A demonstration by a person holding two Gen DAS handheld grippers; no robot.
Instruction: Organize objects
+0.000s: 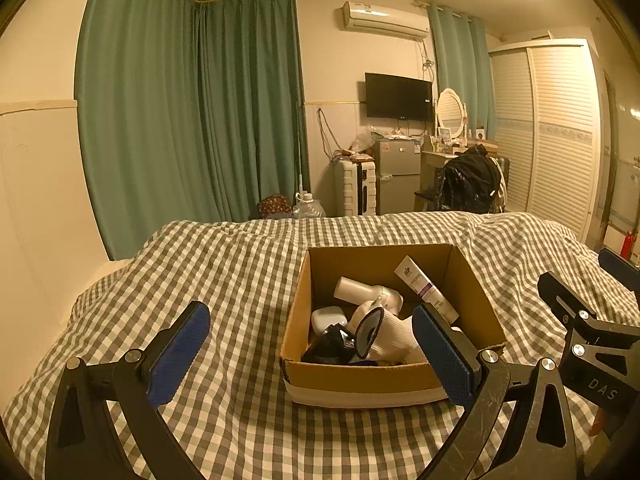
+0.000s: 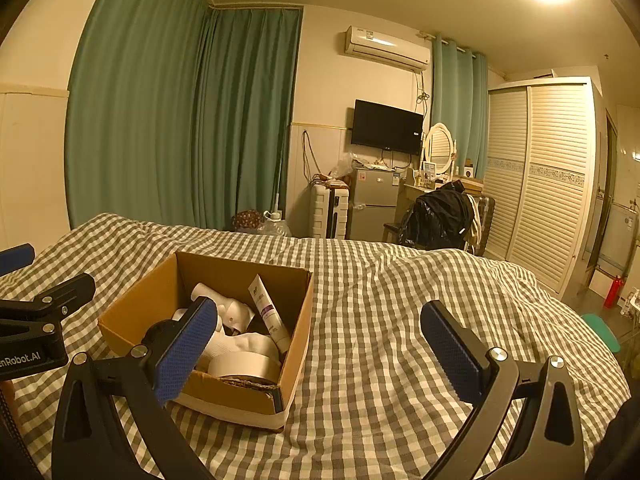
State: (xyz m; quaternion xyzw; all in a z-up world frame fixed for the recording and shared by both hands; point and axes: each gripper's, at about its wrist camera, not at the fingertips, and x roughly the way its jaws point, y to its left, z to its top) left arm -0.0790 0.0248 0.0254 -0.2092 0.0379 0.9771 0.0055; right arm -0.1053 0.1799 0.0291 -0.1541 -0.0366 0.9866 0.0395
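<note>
The cardboard box (image 1: pixel 394 376) sits on the gingham bed (image 1: pixel 240 280), holding a white tube (image 1: pixel 426 290) leaning upright against its far right wall, a white bottle (image 1: pixel 360 290) lying crosswise, and socks (image 1: pixel 394 330). Left claw (image 1: pixel 312 354) and right claw (image 2: pixel 320 350) gape wide, empty. Green curtains (image 1: pixel 192 112) hang behind.

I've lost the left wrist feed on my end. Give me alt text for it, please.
An open cardboard box sits on a grey checked bedspread, holding a white tube, a white bottle, a small white case and other items. The left tool is open and empty in front of it; the right tool shows at the right edge.
</note>
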